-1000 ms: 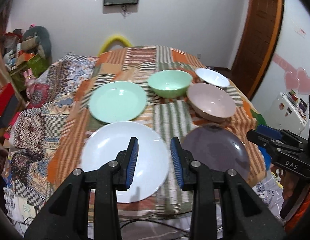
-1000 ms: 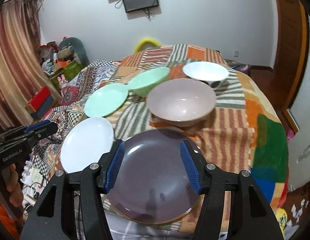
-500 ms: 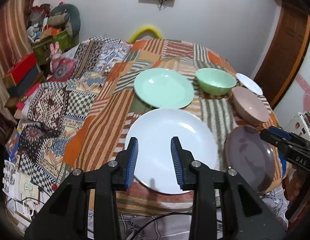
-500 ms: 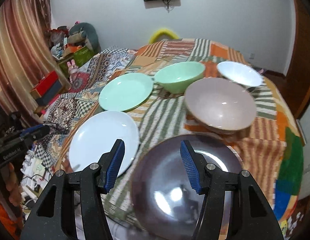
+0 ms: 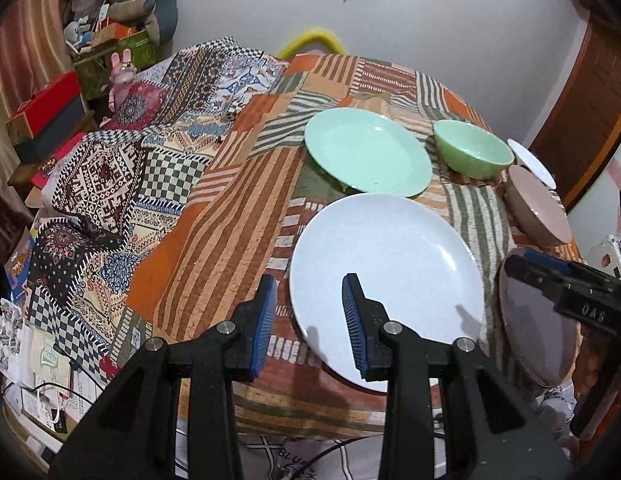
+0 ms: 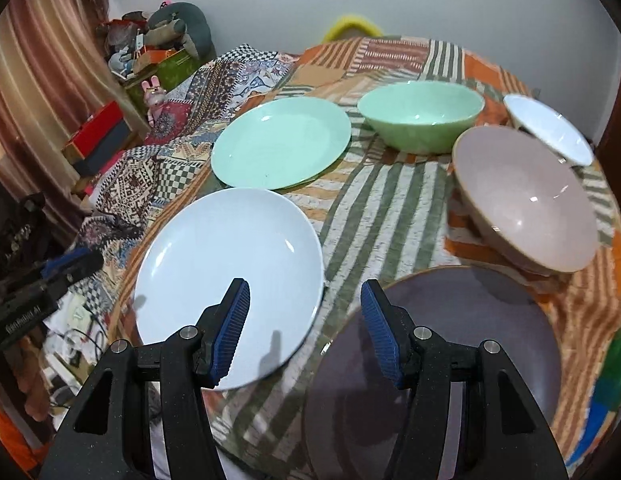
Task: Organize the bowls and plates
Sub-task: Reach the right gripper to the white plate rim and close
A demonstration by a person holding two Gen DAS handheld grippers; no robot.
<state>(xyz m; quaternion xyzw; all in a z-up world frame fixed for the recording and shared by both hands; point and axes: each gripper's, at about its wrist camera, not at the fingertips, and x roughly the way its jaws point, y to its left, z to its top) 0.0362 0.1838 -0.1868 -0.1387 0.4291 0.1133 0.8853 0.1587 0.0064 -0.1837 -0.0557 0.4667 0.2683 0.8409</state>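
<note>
Two claws over the plates, nothing stacked yet

The left claw (image 5: 308, 320) and right claw (image 6: 304, 328) are both apart and hold nothing, above the white plate (image 5: 386, 280) at the bench's near edge. Three plates and three bowls lie spread out; all sorting is left, I think.

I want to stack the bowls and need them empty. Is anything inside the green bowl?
The green bowl looks empty: its visible inside is bare, glossy green. The near wall hides the lowest part of the inside closest to the camera, so that strip cannot be checked.
</note>
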